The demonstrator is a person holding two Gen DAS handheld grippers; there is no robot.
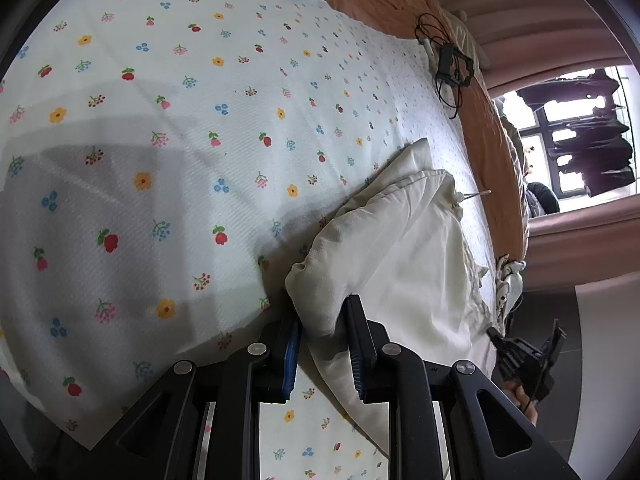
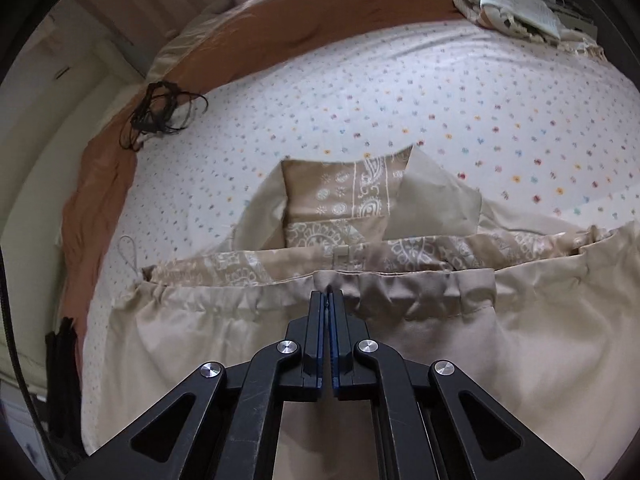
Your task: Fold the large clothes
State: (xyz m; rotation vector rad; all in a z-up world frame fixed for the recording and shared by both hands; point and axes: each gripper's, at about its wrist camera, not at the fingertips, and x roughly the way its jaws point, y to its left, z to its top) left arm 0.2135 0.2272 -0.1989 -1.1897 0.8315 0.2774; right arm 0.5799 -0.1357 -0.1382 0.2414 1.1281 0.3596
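2 claws are already on the beige garment (image 2: 440, 340), so you are inside the fold, but it looks far from finished. The garment lies on the bed (image 1: 160, 120), over the flowered sheet. In the right wrist view it fills the lower half of the frame: the gathered waistband runs across the middle, and a part with a white paisley print is turned over above it, in the centre. I judge that 1 part is laid over and the main folds are still to do; the cloth is wide and not yet a compact stack.

Your right claw (image 2: 329, 300) has its jaws together, clamped on the gathered waistband at the centre of the frame; a thin ridge of cloth stands between the blue pads.

Your left claw (image 1: 324, 320) has its jaws only a little apart, with a thick bunch of the same pale cloth between them, low and right of centre in the left wrist view. The cloth fills the gap and touches both pads, so I read it as a grip.

A tangle of black cable (image 2: 160, 112) lies in the upper left, well apart from the garment.
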